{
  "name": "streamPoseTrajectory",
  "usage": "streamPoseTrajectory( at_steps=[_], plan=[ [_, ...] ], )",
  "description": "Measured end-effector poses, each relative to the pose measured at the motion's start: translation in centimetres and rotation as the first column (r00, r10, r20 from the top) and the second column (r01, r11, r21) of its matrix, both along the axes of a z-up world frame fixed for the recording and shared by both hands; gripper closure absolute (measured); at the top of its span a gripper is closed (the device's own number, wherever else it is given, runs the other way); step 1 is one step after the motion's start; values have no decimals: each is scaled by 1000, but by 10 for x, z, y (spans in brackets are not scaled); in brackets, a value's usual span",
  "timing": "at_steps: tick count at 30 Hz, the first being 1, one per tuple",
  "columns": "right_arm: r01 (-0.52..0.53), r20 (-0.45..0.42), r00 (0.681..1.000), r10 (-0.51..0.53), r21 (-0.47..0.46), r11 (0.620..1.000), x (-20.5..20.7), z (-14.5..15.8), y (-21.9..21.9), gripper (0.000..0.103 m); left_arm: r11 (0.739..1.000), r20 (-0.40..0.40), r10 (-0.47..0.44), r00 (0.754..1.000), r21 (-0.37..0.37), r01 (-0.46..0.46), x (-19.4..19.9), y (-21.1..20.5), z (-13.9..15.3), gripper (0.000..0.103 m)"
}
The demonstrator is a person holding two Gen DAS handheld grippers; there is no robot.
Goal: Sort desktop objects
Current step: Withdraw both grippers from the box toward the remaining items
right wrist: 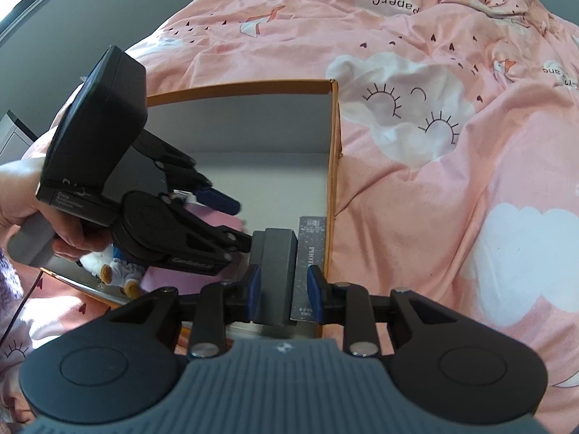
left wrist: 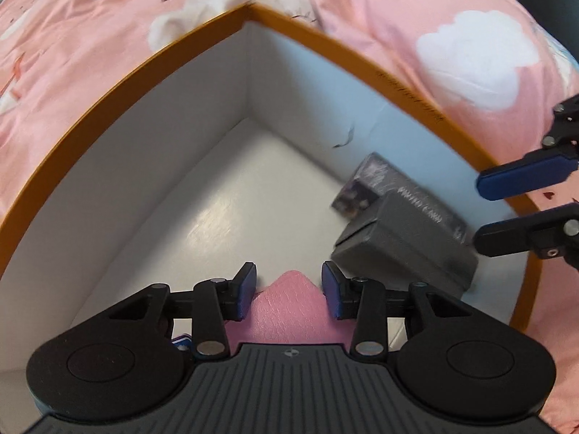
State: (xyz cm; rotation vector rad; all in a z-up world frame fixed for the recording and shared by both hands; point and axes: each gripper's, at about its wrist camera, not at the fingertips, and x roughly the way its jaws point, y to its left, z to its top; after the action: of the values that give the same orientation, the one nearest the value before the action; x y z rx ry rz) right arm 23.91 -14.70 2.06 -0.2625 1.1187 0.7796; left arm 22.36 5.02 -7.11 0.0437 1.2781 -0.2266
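An orange-rimmed cardboard box [left wrist: 119, 83] with a white inside sits on a pink bedspread; it also shows in the right wrist view [right wrist: 334, 166]. My left gripper [left wrist: 288, 289] is over the box, its jaws apart on either side of a pink leather item [left wrist: 289, 311] without pressing it. A dark grey box [left wrist: 405, 249] lies inside against the right wall, beside a dark speckled card [left wrist: 365, 184]. My right gripper [right wrist: 283, 291] has its jaws around the grey box [right wrist: 277, 264] and card [right wrist: 311, 249]; in the left wrist view the right gripper [left wrist: 506, 209] looks apart.
The pink bedspread [right wrist: 452, 144] with cloud prints surrounds the box. A small plush toy [right wrist: 115, 271] lies at the box's near left edge. A person's hand [right wrist: 21, 195] holds the left gripper's handle.
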Motion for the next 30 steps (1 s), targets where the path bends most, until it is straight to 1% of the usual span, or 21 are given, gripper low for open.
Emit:
streamPoseTrajectory(
  at_steps=[2, 6, 11, 14, 17, 20, 23, 26, 28, 30],
  plan=[
    [-6, -2, 1000, 6, 7, 1000, -1, -1, 0, 73, 1000, 9, 21, 1000, -9, -21, -4, 4, 0, 57],
    [-18, 17, 1000, 18, 2, 1000, -3, 0, 2, 73, 999, 45, 54, 998, -1, -54, -11, 6, -2, 56],
    [-38, 74, 997, 36, 21, 999, -15, 11, -3, 72, 994, 106, 102, 989, -53, -97, -19, 12, 6, 54],
    [-52, 120, 992, 48, 29, 998, -29, 19, -7, 72, 989, 151, 139, 979, -79, -128, -26, 16, 19, 54],
    [-63, 165, 985, 56, 40, 997, -47, 25, -11, 72, 984, 212, 163, 964, -101, -144, -37, 18, 38, 54],
    [-70, 183, 981, 58, 61, 996, -64, 29, -15, 72, 980, 266, 182, 947, -128, -152, -52, 19, 59, 55],
    [-77, 169, 984, 61, 95, 992, -80, 29, -18, 73, 984, 327, 168, 930, -119, -136, -73, 13, 80, 55],
    [-90, 170, 983, 72, 98, 991, -97, 22, -18, 73, 993, 390, 112, 914, -81, -87, -99, 2, 100, 55],
    [-79, 177, 982, 62, 91, 993, -107, 15, -19, 73, 996, 408, 84, 909, -50, -70, -117, -8, 107, 54],
    [-59, 188, 981, 44, 75, 995, -115, 6, -22, 73, 997, 414, 76, 907, -34, -68, -133, -17, 110, 55]
  ],
)
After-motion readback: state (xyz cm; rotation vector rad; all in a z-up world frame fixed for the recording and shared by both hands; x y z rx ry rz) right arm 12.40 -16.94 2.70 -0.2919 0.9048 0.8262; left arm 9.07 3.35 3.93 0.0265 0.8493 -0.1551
